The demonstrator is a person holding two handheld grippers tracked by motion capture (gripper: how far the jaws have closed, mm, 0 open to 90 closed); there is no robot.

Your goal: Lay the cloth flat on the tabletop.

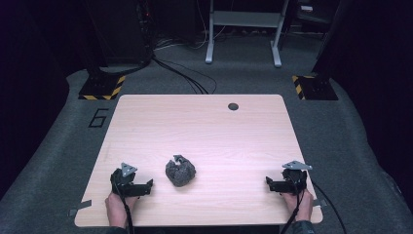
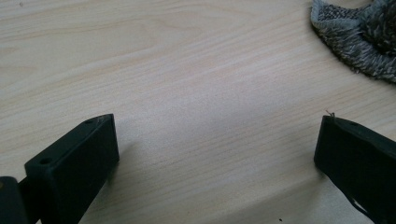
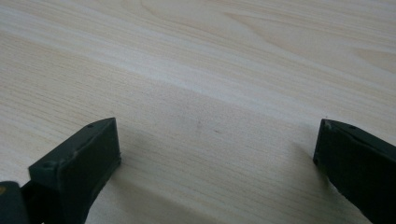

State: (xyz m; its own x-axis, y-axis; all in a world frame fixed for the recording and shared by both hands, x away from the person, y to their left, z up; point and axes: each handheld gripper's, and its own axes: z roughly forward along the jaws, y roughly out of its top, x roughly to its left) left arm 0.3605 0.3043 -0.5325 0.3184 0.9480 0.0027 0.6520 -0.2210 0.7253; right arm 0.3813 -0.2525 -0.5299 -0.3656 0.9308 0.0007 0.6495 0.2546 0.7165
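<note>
The high view gives the whole scene: a light wooden table with rounded corners stands on a grey carpet, and a dark grey crumpled piece of fuzzy cloth lies on the near half of the table, a little left of the middle. The left gripper rests on the table near the front edge, just left of the cloth but apart from it, held by the person's left hand. The right gripper rests near the front right corner, well apart from the cloth, held by the right hand. Both grippers point toward the middle of the table. Farther back, this view also shows a small dark round hole in the table top and a grey metal frame on the floor behind.

The left gripper view shows what the high view cannot: the texture of the cloth, knitted grey at the rim and hairy beside it, in the upper right corner. The left gripper has its two black jaws wide apart, with bare wood between them; they touch nothing except perhaps the table.

In the right gripper view, the right gripper also has its jaws wide apart, holding nothing, over bare wood grain.
</note>
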